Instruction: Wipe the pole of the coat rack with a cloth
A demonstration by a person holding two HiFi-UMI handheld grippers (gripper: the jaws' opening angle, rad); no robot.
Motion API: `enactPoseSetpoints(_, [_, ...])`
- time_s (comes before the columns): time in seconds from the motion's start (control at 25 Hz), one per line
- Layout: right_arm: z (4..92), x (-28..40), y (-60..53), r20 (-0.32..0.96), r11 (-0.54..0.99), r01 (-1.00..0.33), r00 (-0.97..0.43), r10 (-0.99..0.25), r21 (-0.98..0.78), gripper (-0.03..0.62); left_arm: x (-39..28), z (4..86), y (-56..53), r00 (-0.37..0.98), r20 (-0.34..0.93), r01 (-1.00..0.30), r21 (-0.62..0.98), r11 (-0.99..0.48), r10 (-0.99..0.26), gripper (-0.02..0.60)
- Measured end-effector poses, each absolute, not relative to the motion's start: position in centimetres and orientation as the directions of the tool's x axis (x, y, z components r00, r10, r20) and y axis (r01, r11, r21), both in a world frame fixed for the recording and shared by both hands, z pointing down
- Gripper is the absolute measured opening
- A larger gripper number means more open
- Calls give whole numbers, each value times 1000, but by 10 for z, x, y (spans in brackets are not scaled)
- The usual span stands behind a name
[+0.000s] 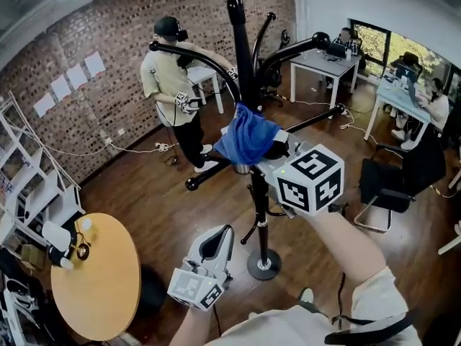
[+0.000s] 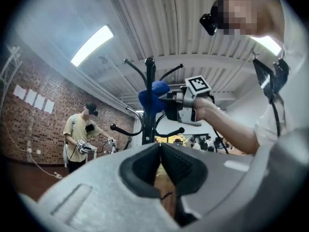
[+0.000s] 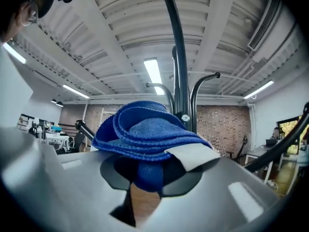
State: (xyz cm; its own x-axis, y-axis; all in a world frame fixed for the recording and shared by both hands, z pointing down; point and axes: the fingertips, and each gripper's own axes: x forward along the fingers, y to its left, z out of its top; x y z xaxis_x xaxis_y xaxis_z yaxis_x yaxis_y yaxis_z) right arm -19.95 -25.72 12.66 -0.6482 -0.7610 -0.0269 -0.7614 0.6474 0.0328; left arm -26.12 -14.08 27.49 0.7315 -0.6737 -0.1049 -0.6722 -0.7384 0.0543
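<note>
1. Cloth [image 1: 247, 137], blue and folded, is clamped between the fingers of the right gripper [image 3: 147, 175]; it sits on the pole [image 1: 243, 56] of the coat rack, about halfway up, just under the upper curved arms [image 1: 189, 49]
2. Left gripper [image 1: 215, 245] hangs low, near the round base [image 1: 264, 264] but apart from it, with its fingers closed together on nothing
3. Open floor [image 1: 144, 186] lies around the base on all sides. A lower arm [image 1: 209, 173] of the rack reaches out to the left, and a round table [image 1: 101, 280] stands well apart on the left. Another person [image 1: 173, 85] stands behind the rack, close to the tip of one upper arm
4. In the head view the cloth and the marker cube [image 1: 311, 179] cover the right gripper's fingers and the middle of the pole. The lower edge of that view cuts off the table, and the things on the white shelf [image 1: 29, 186] at the left are too small to make out
5. The floor is dark brown wood and the back wall [image 1: 108, 34] is brick with some white sheets on it. White desks [image 1: 324, 63] stand by the window at the right, where people are sitting
</note>
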Motion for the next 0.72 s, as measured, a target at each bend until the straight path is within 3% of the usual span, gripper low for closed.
enactPoseSetpoints(0.2, [97,-181,-210,-171,651,-755,-654,-737,83,101,-238,268,-136,754,-138,-640,65,-765,-642,2])
enactPoseSetpoints(0.32, [119,-179,-128,-232,717,-680,-730,-642,155,101,-235,266,-133,738,-149,-656,66,-752,-658,2])
enactPoseSetpoints(0.44, [224,-201,-85,-27,798,-588,-807,-590,134,101,-248,269,-140,707,-135,-691,76,-719,-694,2])
enactPoseSetpoints(0.52, [296,-205,-97,118,788,-608,-779,-616,99,101,-258,265,-146,681,-129,-716,88,-693,-720,2])
enactPoseSetpoints(0.6, [333,-198,-133,149,725,-684,-711,-687,84,101,-259,265,-148,673,-124,-725,85,-684,-729,1])
enactPoseSetpoints(0.72, [333,-181,-196,71,605,-788,-601,-796,111,101,-255,263,-144,677,-121,-724,72,-686,-726,0])
